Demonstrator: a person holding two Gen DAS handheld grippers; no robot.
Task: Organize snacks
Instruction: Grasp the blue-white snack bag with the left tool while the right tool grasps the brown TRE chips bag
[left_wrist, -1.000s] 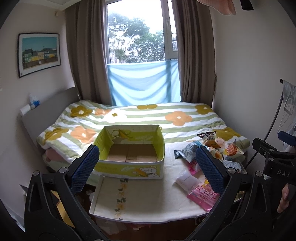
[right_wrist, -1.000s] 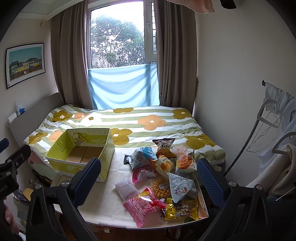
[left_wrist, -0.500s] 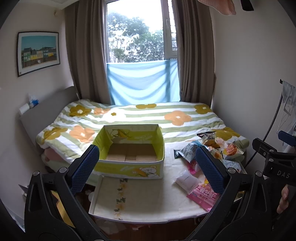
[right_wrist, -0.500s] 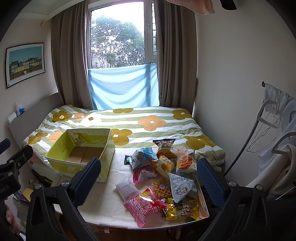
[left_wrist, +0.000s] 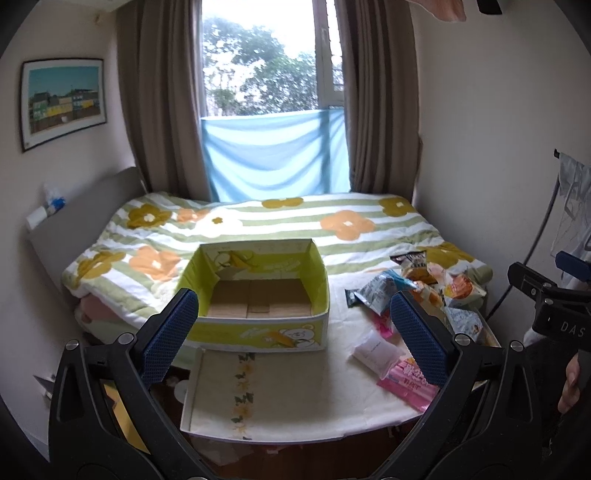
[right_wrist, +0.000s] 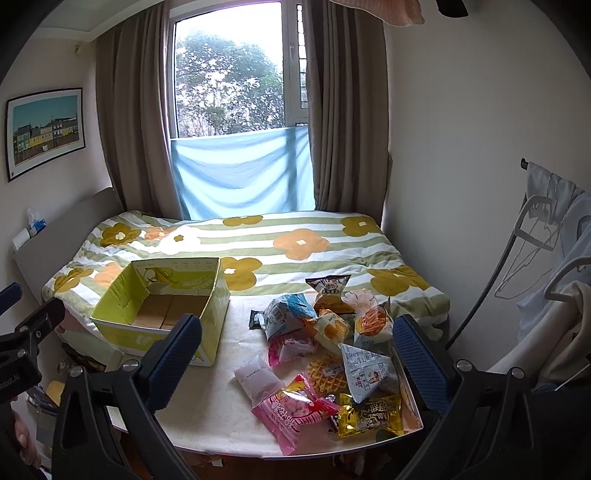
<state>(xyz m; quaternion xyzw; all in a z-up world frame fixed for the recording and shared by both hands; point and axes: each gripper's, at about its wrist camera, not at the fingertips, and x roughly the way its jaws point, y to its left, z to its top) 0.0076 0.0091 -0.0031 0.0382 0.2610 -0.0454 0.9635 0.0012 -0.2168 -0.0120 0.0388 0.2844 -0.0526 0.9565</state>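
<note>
Both grippers hang above the near edge of a white table (left_wrist: 295, 398) at the foot of a bed (left_wrist: 288, 225), and both stand released with nothing between their blue pads.

In the left wrist view, the left gripper (left_wrist: 295, 332) frames the yellow-green cardboard box (left_wrist: 258, 334), which sits in the middle of the frame on the far left part of the table. The box is open at the top and its brown floor is bare. Its front wall lies between the two fingers, beyond the tips and not touched by them. The right finger's pad (left_wrist: 417, 339) overlaps the pile of snacks at the right of the frame, hiding part of a pink packet (left_wrist: 406, 380); a white packet (left_wrist: 375, 350) lies just left of that pad.

In the right wrist view, the right gripper (right_wrist: 297, 354) frames the snack pile (right_wrist: 332, 339), which lies in the lower middle, right of the box (right_wrist: 159, 306). A white packet (right_wrist: 256, 378), a pink packet (right_wrist: 291, 410), a waffle (right_wrist: 325, 373) and a gold packet (right_wrist: 369, 413) sit between the fingers, lower than the tips and apart from them. The left gripper's body shows at the left edge of this view.
</note>
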